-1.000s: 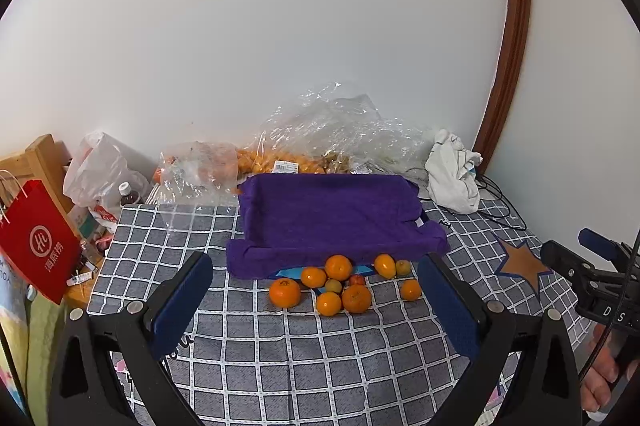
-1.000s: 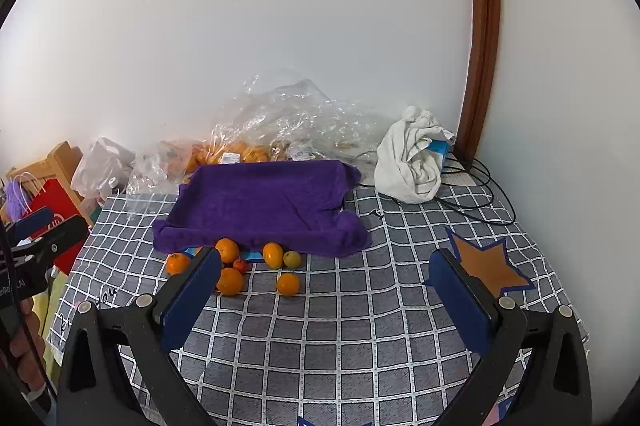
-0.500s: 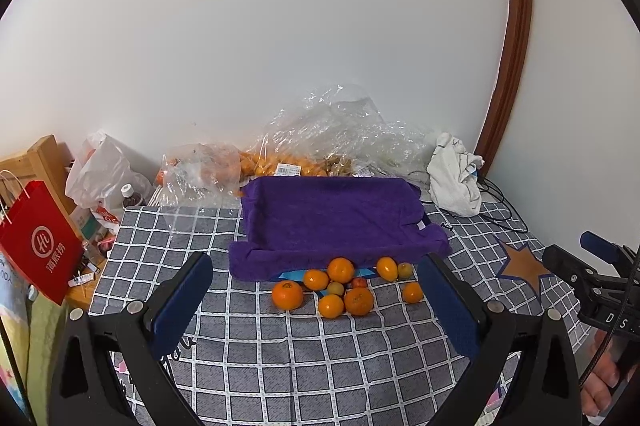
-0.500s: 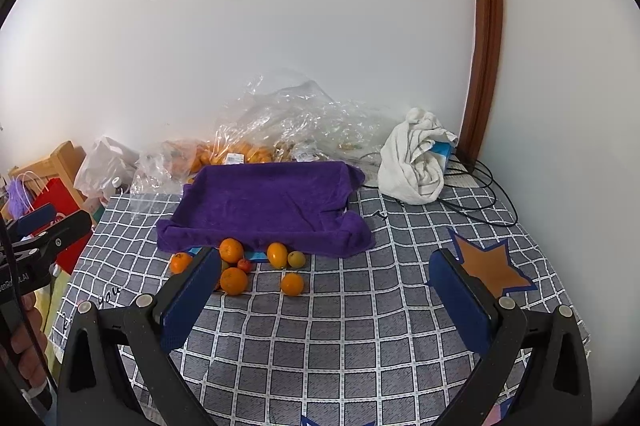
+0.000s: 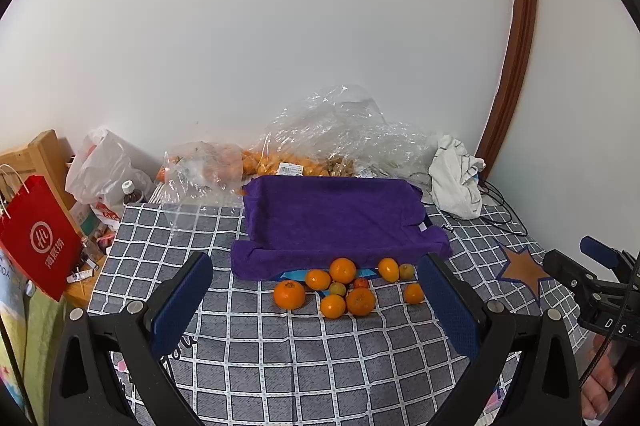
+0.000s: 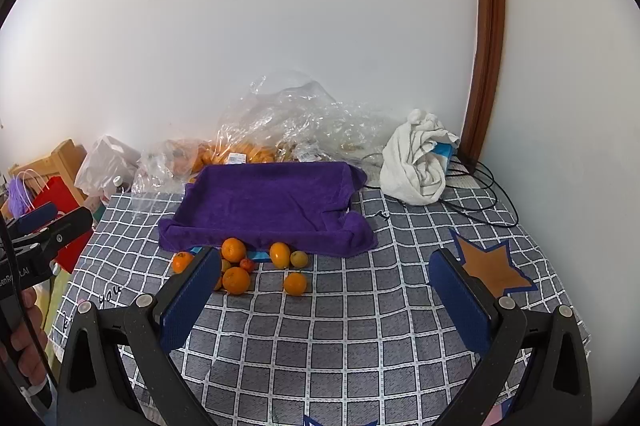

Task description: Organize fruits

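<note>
Several oranges point(image 5: 289, 294) point(image 6: 236, 280) and smaller yellow-green fruits point(image 5: 406, 271) point(image 6: 299, 259) lie loose on the checked cloth, just in front of a tray draped in a purple towel point(image 5: 340, 222) point(image 6: 264, 202). A small red fruit point(image 5: 361, 283) sits among them. My left gripper point(image 5: 316, 302) hovers open above the cloth, short of the pile, with nothing between its blue pads. My right gripper point(image 6: 324, 294) is also open and empty, a little right of the pile. Each gripper shows at the edge of the other's view.
Clear plastic bags of more fruit point(image 5: 280, 162) point(image 6: 248, 150) lie against the wall behind the tray. A crumpled white cloth point(image 5: 456, 178) point(image 6: 416, 162) and black cables point(image 6: 484, 186) sit at the back right. A red paper bag point(image 5: 40, 242) stands off the left edge.
Both grippers have drifted slightly, so the fruit and tray sit a bit lower and closer in each view. Both jaws stay open and empty.
</note>
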{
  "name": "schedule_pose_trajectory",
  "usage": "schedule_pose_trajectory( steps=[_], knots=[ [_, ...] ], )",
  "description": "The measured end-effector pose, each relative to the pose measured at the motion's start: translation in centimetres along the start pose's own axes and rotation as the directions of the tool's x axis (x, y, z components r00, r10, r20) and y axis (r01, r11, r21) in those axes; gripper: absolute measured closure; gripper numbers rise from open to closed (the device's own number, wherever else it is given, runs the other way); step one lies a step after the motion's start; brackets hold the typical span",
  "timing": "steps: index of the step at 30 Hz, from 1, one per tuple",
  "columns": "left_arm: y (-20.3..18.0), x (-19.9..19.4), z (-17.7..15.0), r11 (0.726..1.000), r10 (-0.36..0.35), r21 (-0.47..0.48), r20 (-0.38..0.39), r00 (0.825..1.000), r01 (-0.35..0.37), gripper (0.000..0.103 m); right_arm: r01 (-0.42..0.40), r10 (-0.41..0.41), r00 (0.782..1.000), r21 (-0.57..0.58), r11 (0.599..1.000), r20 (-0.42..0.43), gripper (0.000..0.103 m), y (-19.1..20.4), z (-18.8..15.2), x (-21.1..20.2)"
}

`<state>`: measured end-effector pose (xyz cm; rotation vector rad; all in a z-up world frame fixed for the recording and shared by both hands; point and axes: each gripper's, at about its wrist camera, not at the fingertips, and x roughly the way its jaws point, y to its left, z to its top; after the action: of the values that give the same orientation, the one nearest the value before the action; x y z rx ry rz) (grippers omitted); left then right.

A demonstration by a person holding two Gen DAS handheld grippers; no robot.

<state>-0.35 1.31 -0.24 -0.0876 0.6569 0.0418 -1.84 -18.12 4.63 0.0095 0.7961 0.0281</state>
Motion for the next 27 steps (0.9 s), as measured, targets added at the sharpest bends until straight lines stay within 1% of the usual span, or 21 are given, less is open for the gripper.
schedule_pose_trajectory(
  steps=[27],
  knots=[
    [0.4,-0.3,-0.2,1.000,-0.005,-0.005,0.009,1.000,0.005,0.000,0.002,-0.002,1.000,-0.005,1.000,0.016,0.001,0.8,0.1,-1.0]
  ],
)
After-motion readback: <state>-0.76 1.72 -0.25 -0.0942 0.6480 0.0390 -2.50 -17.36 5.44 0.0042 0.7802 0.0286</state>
